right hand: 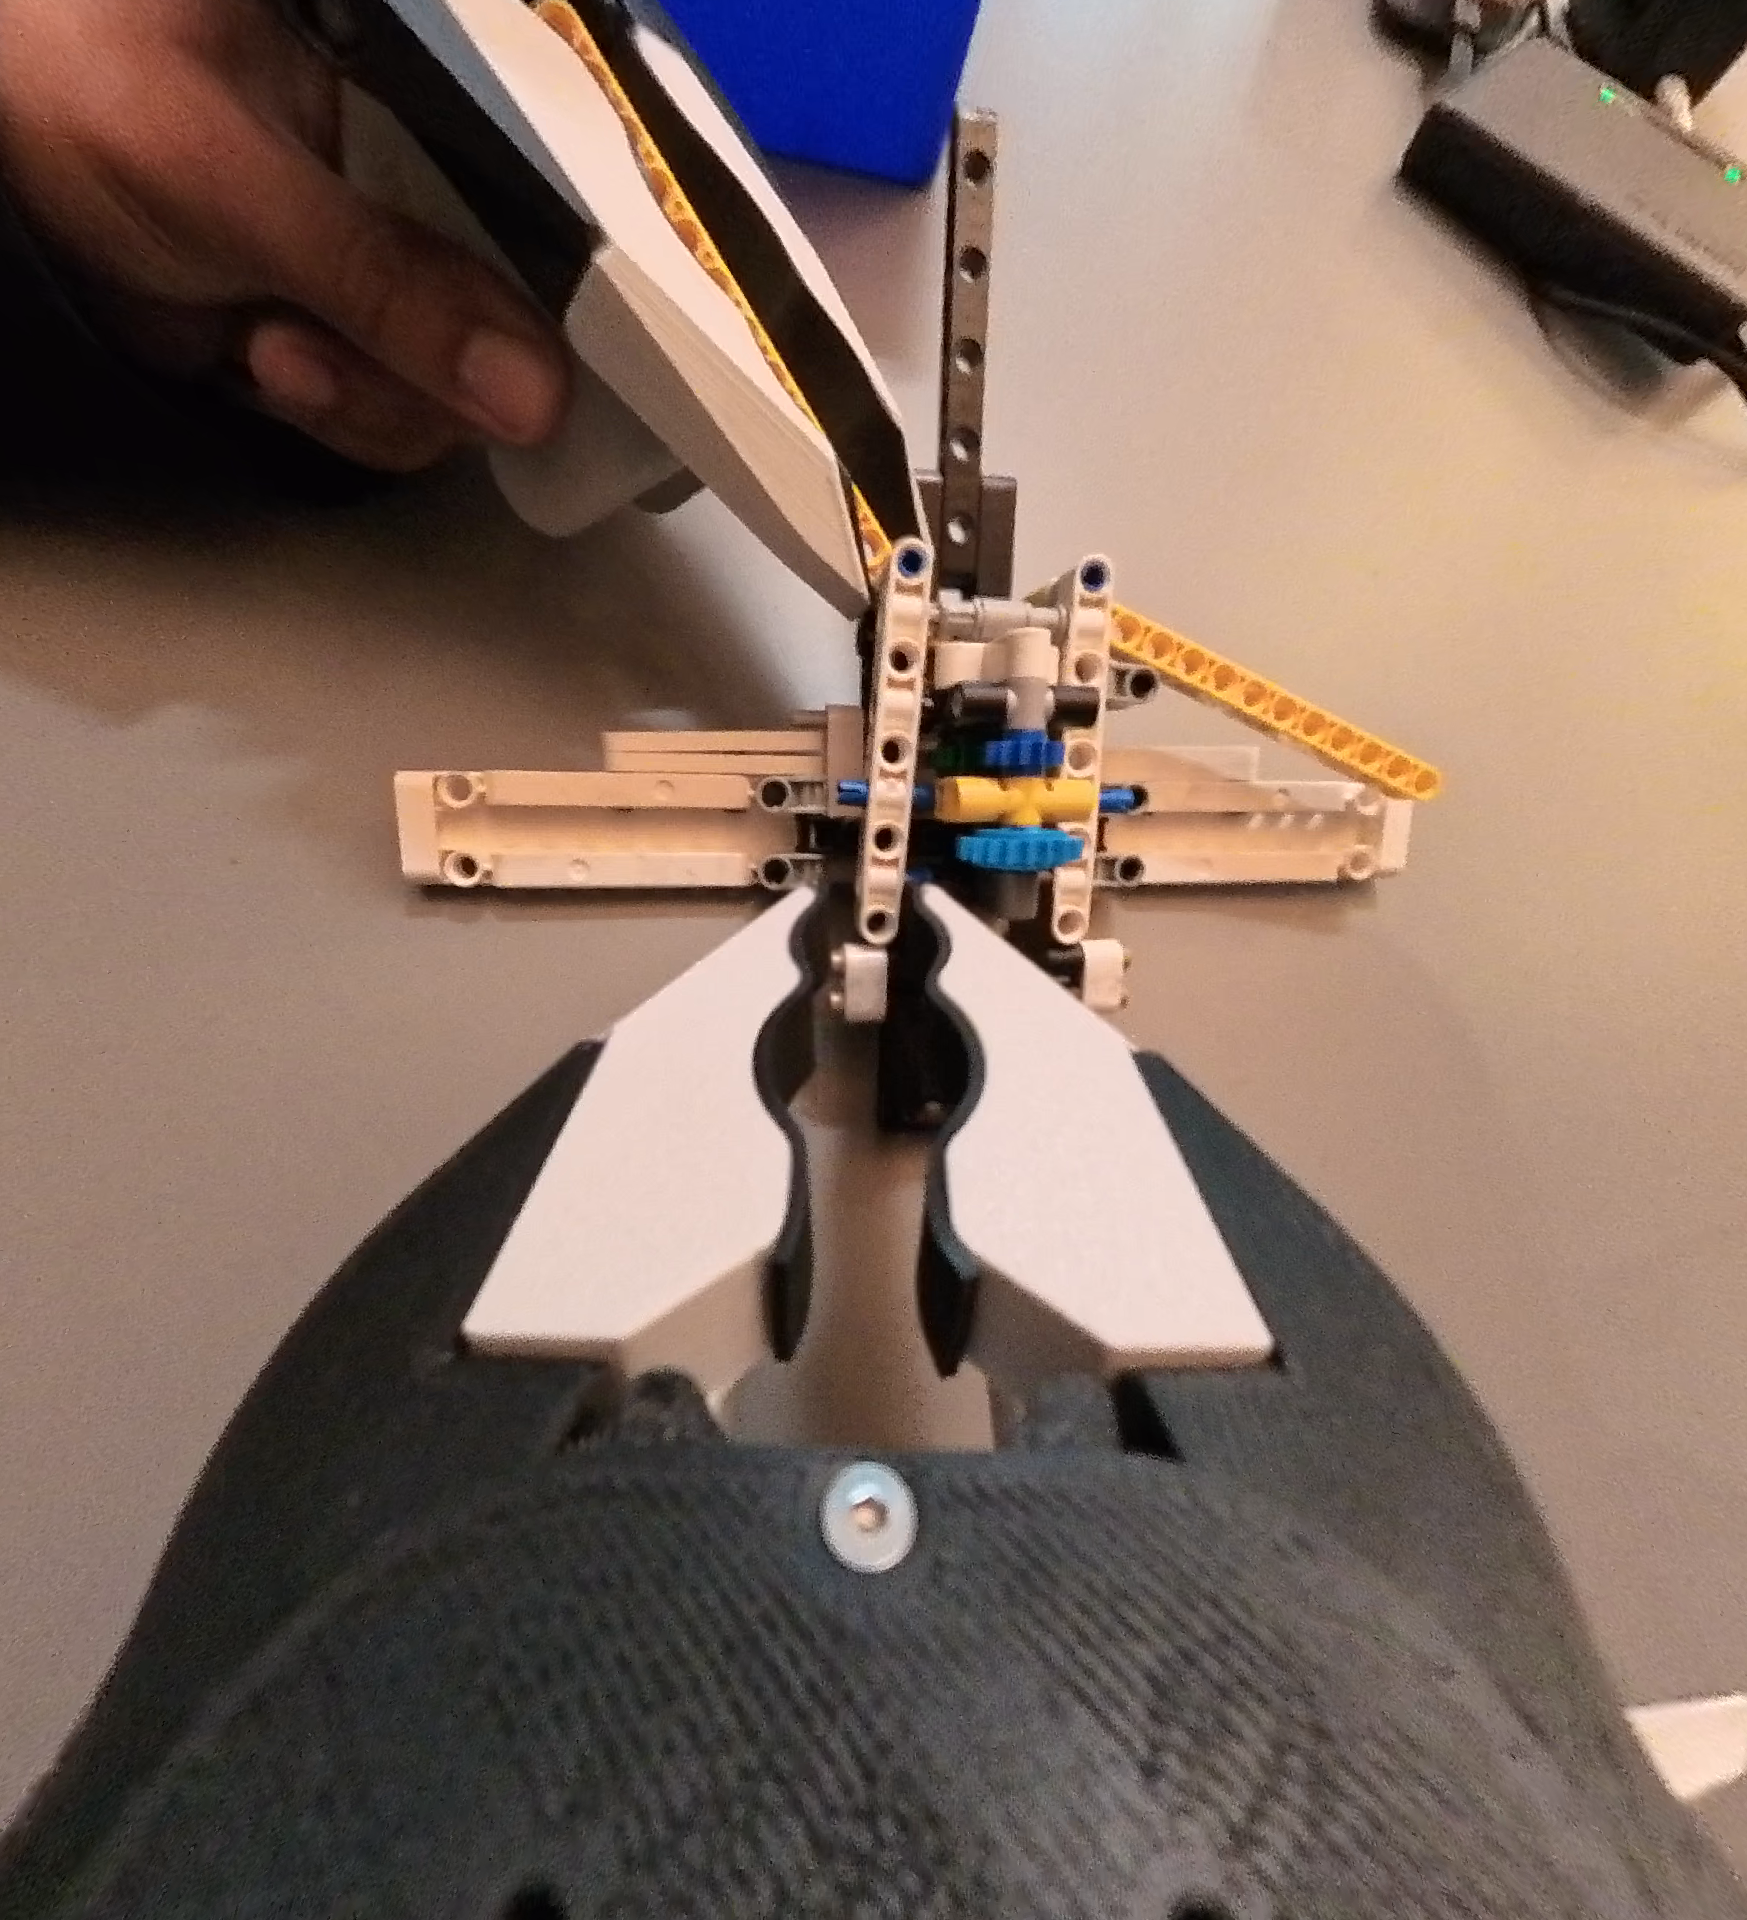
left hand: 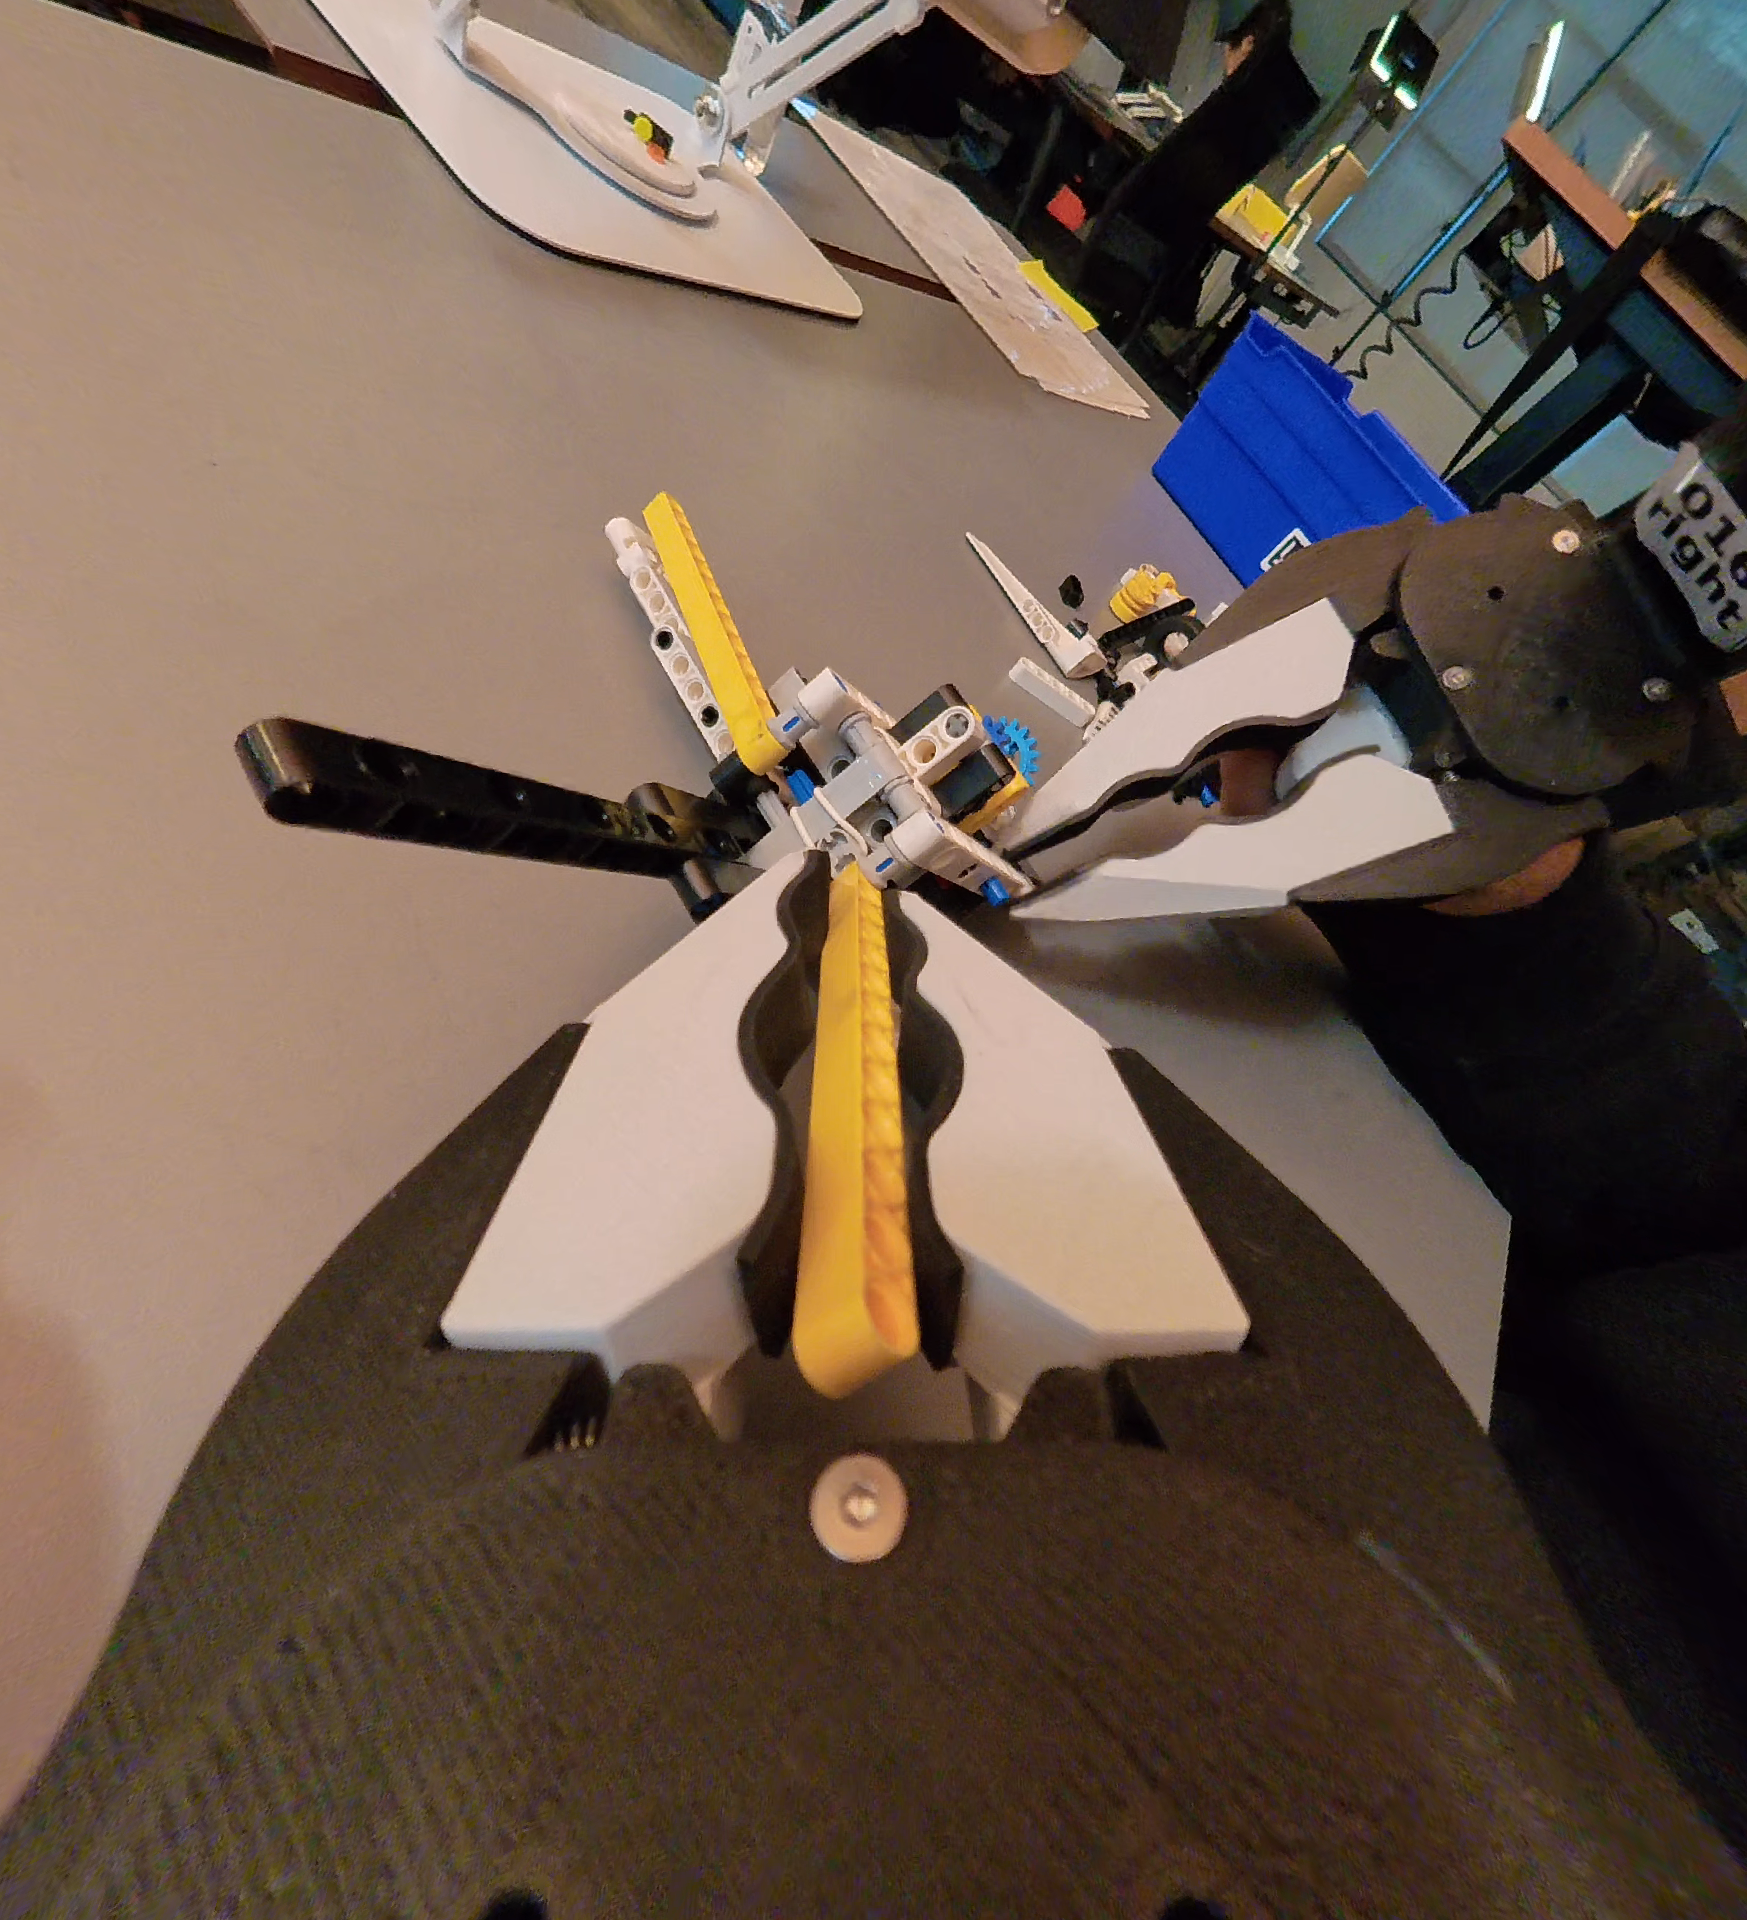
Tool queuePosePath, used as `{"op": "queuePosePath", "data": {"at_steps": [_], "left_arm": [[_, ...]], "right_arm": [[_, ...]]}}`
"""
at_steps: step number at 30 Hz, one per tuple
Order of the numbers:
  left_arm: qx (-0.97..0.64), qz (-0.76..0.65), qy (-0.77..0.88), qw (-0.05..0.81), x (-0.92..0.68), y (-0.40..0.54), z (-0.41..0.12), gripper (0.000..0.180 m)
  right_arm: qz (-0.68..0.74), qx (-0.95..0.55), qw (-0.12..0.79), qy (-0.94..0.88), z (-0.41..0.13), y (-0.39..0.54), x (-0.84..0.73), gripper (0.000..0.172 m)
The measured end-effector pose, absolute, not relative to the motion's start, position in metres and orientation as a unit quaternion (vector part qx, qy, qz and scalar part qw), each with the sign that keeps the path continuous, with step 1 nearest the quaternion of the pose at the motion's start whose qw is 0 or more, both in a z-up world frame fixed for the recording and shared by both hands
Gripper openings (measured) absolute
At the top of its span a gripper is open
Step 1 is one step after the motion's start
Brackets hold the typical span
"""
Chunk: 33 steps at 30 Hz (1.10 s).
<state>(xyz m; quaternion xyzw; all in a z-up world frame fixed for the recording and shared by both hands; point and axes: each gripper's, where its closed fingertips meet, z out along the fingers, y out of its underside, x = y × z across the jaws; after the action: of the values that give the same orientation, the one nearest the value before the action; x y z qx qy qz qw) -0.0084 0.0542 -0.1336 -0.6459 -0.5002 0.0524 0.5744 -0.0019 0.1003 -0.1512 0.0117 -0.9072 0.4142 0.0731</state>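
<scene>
Yellow plastic ran straight down the throat of the left tool (left hand: pixel 853 883): a long yellow beam (left hand: pixel 856 1143) lay lengthwise between its two pale fingers (left hand: pixel 661 1122), which were clenched on it near their tips. The beam's long axis followed the tool's own line, its free end pointing back toward the camera and its far end joined to a small toy-brick model (left hand: pixel 879 790) sitting on the grey tabletop (left hand: pixel 225 468).

The model lay directly ahead of both tools. From its core a black beam (left hand: pixel 453 790) stuck out to the left, and a second yellow beam (left hand: pixel 713 623) with a white beam (left hand: pixel 666 634) beside it slanted up and away. Blue gears (right hand: pixel 1025 847) and a yellow connector (right hand: pixel 1020 798) sat in the middle, with flat white panels (right hand: pixel 599 842) spread to either side.

The right tool (right hand: pixel 869 914) met the same model from the other side, roughly at right angles to the left one. Its fingers stood narrowly apart around the end of an upright white beam (right hand: pixel 890 748) and a dark piece below it; whether the pads were pressing on them could not be told. A hand (right hand: pixel 277 239) held the left tool's grip.

Beyond the model lay loose brick parts (left hand: pixel 1108 634), a blue bin (left hand: pixel 1284 457), a white board (left hand: pixel 588 166) and a black box with green lights (right hand: pixel 1617 208).
</scene>
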Motion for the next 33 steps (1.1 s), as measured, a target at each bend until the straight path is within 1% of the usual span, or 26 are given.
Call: {"op": "queuePosePath", "data": {"at_steps": [1,4,8,13,18,20,23,26,30,31,33], "left_arm": [[-0.646,0.053,-0.500,0.574,-0.008,0.054,-0.134,0.007],[-0.644,0.052,-0.502,0.575,-0.009,0.054,-0.134,0.007],[-0.644,0.054,-0.503,0.574,-0.009,0.053,-0.134,0.007],[-0.642,0.054,-0.509,0.571,-0.010,0.052,-0.135,0.007],[-0.648,0.073,-0.507,0.563,-0.010,0.052,-0.135,0.008],[-0.649,0.080,-0.507,0.561,-0.011,0.051,-0.135,0.007],[-0.649,0.087,-0.508,0.560,-0.011,0.050,-0.134,0.008],[-0.648,0.086,-0.505,0.563,-0.010,0.051,-0.133,0.009],[-0.650,0.089,-0.499,0.567,-0.009,0.052,-0.132,0.007],[-0.651,0.093,-0.498,0.566,-0.009,0.052,-0.131,0.007],[-0.652,0.097,-0.493,0.568,-0.009,0.053,-0.130,0.007]], "right_arm": [[0.404,0.007,0.074,-0.912,-0.154,0.102,-0.003,0.008],[0.402,0.001,0.068,-0.913,-0.154,0.102,-0.002,0.010],[0.406,-0.013,0.063,-0.912,-0.154,0.101,-0.004,0.005],[0.409,-0.018,0.027,-0.912,-0.154,0.100,0.001,0.005],[0.414,-0.035,0.017,-0.910,-0.154,0.099,0.002,0.005],[0.409,-0.015,0.025,-0.912,-0.155,0.098,0.005,0.005],[0.414,0.032,0.002,-0.910,-0.154,0.093,0.023,0.006],[0.407,0.034,0.013,-0.913,-0.153,0.093,0.022,0.006],[0.417,0.003,0.019,-0.909,-0.151,0.097,0.015,0.006],[0.420,-0.003,0.017,-0.907,-0.151,0.099,0.015,0.006],[0.433,-0.019,0.011,-0.901,-0.146,0.103,0.016,0.016]]}}
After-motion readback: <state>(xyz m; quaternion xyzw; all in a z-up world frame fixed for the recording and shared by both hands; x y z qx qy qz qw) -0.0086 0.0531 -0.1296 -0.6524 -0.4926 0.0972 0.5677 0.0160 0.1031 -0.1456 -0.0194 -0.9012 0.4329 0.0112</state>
